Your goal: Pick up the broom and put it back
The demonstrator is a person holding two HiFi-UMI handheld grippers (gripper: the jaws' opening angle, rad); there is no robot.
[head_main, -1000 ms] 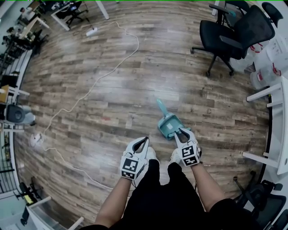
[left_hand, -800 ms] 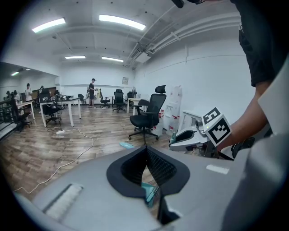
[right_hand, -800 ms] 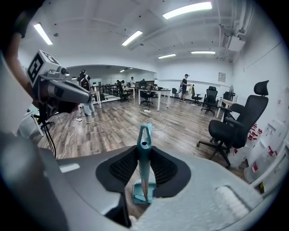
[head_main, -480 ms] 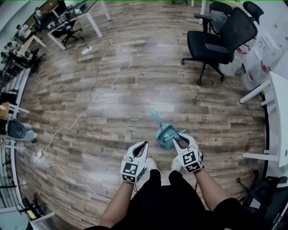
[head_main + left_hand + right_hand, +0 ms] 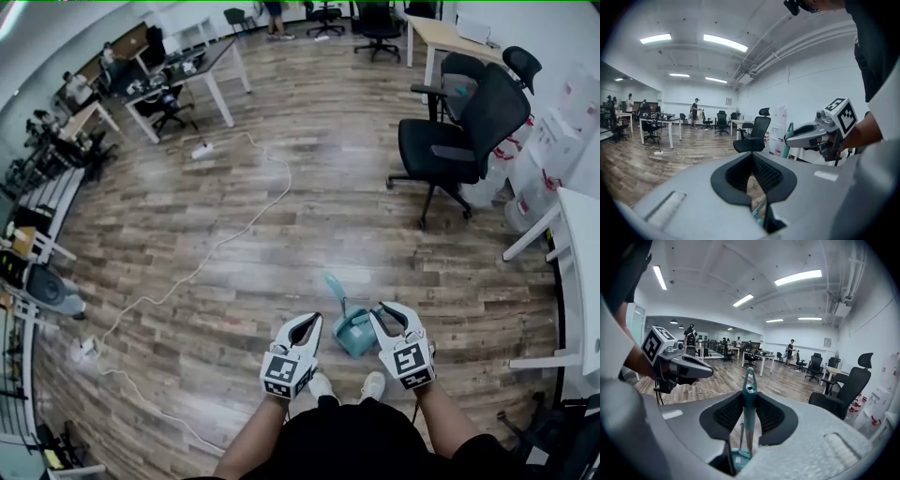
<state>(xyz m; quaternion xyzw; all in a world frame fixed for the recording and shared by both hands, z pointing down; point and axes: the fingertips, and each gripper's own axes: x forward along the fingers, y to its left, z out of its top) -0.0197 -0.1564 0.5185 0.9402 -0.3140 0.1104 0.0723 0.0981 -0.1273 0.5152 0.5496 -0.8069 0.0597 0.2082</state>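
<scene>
My right gripper [image 5: 749, 398] is shut on the upright teal broom handle [image 5: 749, 380], whose hanging hole stands above the jaws. Below it hangs the teal dustpan part [image 5: 735, 459] of the set. In the head view that teal set [image 5: 354, 330] sits just left of the right gripper [image 5: 382, 313], its long handle [image 5: 334, 284] pointing up-left over the wooden floor. My left gripper [image 5: 315, 322] is held beside it, apart from the set, shut and empty. In the left gripper view its jaws [image 5: 752, 157] hold nothing, and the right gripper [image 5: 806, 136] shows at the right.
A black office chair [image 5: 459, 141] stands at the upper right, with white containers [image 5: 544, 159] and a white table [image 5: 572, 234] beyond it. A white cable [image 5: 234, 225] runs across the floor to a power strip [image 5: 200, 150]. Desks [image 5: 192, 75] and people fill the far left.
Both grippers have risen, and the teal set has come up with the right one. The head view has lifted and takes in more of the room.
</scene>
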